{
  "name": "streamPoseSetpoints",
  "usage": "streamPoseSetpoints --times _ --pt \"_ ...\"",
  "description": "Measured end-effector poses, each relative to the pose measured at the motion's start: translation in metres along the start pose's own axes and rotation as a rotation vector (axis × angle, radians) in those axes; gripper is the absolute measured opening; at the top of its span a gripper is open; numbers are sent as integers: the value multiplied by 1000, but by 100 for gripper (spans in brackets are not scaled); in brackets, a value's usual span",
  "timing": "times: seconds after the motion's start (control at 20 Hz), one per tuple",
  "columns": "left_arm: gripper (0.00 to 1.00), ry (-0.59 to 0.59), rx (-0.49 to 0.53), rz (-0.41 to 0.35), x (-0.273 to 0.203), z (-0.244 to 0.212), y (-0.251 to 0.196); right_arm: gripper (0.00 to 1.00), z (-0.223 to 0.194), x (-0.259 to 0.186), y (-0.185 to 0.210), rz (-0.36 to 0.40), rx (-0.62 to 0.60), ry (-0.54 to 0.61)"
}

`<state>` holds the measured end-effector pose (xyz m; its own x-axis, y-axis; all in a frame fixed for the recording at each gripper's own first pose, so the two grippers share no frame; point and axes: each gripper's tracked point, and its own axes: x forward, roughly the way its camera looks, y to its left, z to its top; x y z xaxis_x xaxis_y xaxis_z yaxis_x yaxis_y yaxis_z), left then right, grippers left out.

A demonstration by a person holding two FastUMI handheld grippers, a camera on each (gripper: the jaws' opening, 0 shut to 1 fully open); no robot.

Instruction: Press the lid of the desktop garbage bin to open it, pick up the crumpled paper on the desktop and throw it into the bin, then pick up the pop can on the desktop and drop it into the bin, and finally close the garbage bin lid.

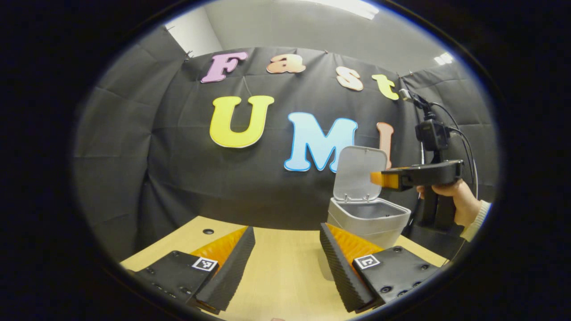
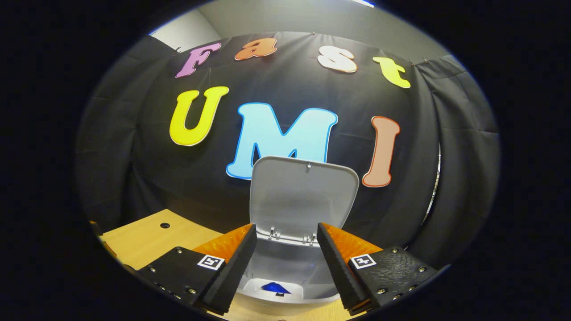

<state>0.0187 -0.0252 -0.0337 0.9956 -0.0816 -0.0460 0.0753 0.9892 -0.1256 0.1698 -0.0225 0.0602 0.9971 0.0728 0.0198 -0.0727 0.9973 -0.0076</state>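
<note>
Both pairs of jaws stood released and gripped nothing when we looked. Between the left gripper (image 1: pixel 287 249) fingers we saw bare wooden desktop (image 1: pixel 281 267), and just beyond its right finger sat the grey garbage bin (image 1: pixel 368 220) with its lid (image 1: pixel 360 174) swung upright. The right gripper (image 2: pixel 287 256) hung over the bin's open mouth (we saw it side-on from the left gripper view, above the rim, held in a hand (image 1: pixel 457 200) with a pale sleeve). Down inside the bin we made out something white with a blue patch (image 2: pixel 273 287), too small for us to name.
</note>
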Motion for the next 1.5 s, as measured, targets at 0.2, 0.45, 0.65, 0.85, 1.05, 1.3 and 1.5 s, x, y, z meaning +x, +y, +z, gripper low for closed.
streamPoseSetpoints --times 0.2,0.45,0.65,0.85,1.05,1.3,1.5 --pt "95 -3 4 2 8 3 6 87 25 13 -5 -13 11 -35" --pt "96 1 10 -7 19 3 6 87 60 34 -9 -15 37 -70" --pt "96 4 25 -22 30 6 4 87 84 52 -23 -50 50 -91" --pt "96 4 15 -28 36 12 2 87 91 67 -33 -70 62 -73" --pt "95 8 4 -23 40 12 2 87 99 81 -33 -70 58 -70" --pt "96 13 -15 -6 43 12 8 87 104 99 -38 -75 71 -52" --pt "96 19 -26 10 46 9 16 87 97 106 -41 -82 68 -20"
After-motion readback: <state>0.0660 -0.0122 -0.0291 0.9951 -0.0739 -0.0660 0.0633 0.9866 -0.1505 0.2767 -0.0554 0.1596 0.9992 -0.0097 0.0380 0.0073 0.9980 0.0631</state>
